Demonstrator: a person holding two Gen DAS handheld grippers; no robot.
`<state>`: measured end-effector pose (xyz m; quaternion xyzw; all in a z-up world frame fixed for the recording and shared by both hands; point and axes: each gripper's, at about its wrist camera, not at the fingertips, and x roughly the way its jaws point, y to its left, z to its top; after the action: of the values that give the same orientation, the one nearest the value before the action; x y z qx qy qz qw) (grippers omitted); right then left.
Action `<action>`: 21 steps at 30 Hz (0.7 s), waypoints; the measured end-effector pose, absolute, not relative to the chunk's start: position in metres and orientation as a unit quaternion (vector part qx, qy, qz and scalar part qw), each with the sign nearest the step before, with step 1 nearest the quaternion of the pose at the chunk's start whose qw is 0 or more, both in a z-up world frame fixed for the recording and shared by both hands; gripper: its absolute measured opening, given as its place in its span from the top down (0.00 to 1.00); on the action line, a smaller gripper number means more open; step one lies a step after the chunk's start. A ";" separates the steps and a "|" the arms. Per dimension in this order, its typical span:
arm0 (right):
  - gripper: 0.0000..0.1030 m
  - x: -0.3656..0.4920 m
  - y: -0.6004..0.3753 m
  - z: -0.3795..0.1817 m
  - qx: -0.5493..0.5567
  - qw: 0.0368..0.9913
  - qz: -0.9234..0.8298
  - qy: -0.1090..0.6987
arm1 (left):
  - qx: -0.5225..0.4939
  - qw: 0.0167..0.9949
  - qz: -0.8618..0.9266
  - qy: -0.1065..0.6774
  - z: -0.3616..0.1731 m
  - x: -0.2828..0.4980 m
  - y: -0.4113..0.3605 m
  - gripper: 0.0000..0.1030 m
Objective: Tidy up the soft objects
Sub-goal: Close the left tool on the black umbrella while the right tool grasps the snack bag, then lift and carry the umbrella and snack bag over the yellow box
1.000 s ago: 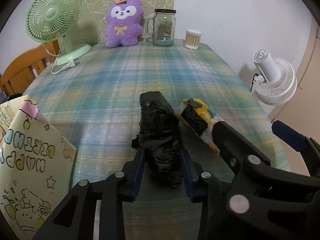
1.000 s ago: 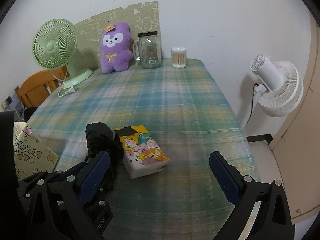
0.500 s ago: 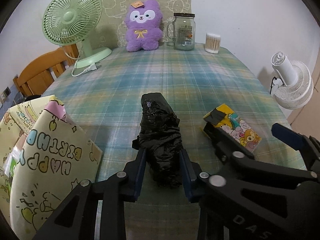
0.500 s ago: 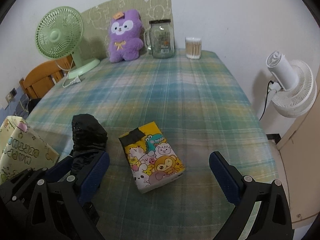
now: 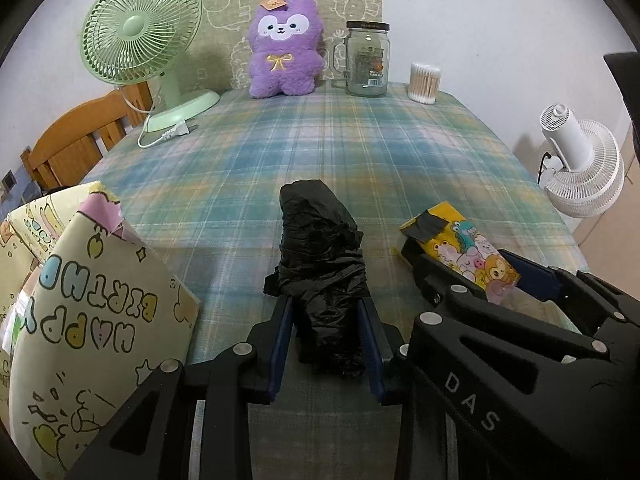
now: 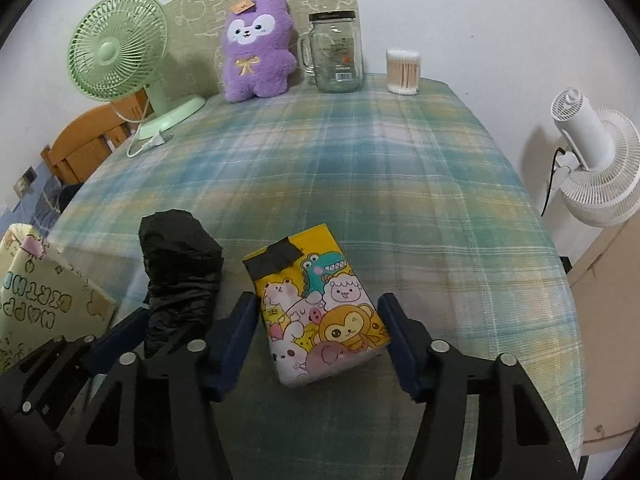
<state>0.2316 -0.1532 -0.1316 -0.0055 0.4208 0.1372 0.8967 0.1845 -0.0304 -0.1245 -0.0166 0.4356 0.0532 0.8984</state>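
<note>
A black plastic-wrapped bundle [image 5: 322,268] lies on the plaid tablecloth; it also shows in the right wrist view [image 6: 180,268]. My left gripper [image 5: 326,332] is shut on its near end. A yellow cartoon tissue pack [image 6: 316,308] lies to the right of the bundle, also seen in the left wrist view [image 5: 460,252]. My right gripper [image 6: 320,340] is open, its jaws on either side of the pack's near end, not pressing on it. A purple plush toy [image 5: 284,48] sits at the table's far edge.
A "Happy Birthday" gift bag [image 5: 80,320] stands at the near left. A green fan [image 5: 140,40], glass jar [image 5: 367,60] and cotton swab tub [image 5: 425,82] line the far edge. A white fan [image 6: 596,168] stands off the right side. A wooden chair [image 5: 80,148] is at left.
My right gripper has moved forward and narrowed its opening around the tissue pack. My left gripper keeps its hold on the black bundle.
</note>
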 end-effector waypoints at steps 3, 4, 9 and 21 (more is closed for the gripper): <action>0.47 0.225 -0.152 -0.128 -0.010 0.899 0.134 0.418 | -0.016 0.899 0.052 0.435 -0.123 0.182 -0.031 0.69; 0.47 0.224 -0.152 -0.127 -0.010 0.899 0.134 0.417 | -0.016 0.899 0.052 0.434 -0.123 0.180 -0.031 0.69; 0.48 0.213 -0.151 -0.121 -0.010 0.901 0.131 0.413 | -0.021 0.898 0.042 0.438 -0.121 0.173 -0.031 0.70; 0.48 0.186 -0.150 -0.101 -0.006 0.912 0.127 0.390 | -0.025 0.907 0.024 0.419 -0.103 0.153 -0.032 0.72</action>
<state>0.1862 -0.1497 -0.1005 -0.0057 0.3896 0.1267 0.9122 0.1529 -0.0318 -0.1026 -0.0248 0.4192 0.0239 0.9072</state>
